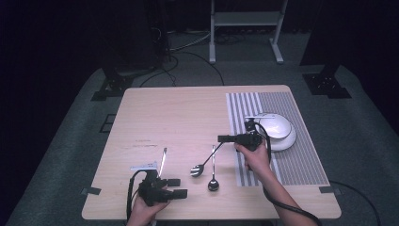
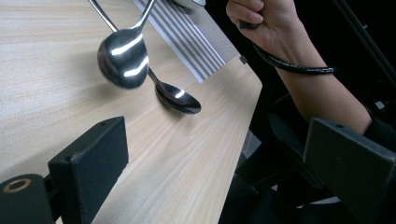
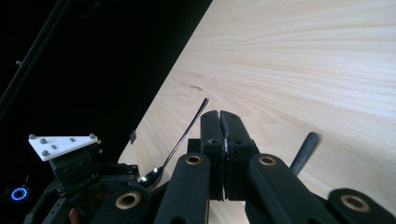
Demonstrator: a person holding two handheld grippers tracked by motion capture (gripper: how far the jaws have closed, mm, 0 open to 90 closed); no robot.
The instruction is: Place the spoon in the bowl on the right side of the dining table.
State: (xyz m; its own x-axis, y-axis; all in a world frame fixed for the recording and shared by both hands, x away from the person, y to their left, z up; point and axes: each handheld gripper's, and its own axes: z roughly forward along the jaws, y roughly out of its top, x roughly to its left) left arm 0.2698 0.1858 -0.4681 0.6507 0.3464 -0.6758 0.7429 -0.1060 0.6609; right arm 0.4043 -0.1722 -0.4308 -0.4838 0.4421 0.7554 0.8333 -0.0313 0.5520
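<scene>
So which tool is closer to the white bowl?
Right. The right tool is just beside the bowl, by the striped mat. The left tool is far off, near the table's front left corner.

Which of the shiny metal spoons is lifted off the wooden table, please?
The spoon pinched in the right gripper; the others lie flat on the table.

Black two-jaw grippers (image 1: pixel 225 138) with brass-ringed pivots; grey triangular plate; black spiral-wrapped cable; bare forearms

Dark room, grey carpet floor (image 1: pixel 70 136), white metal stand (image 1: pixel 244 28) at back, black stand feet (image 1: pixel 110 84), cables.
</scene>
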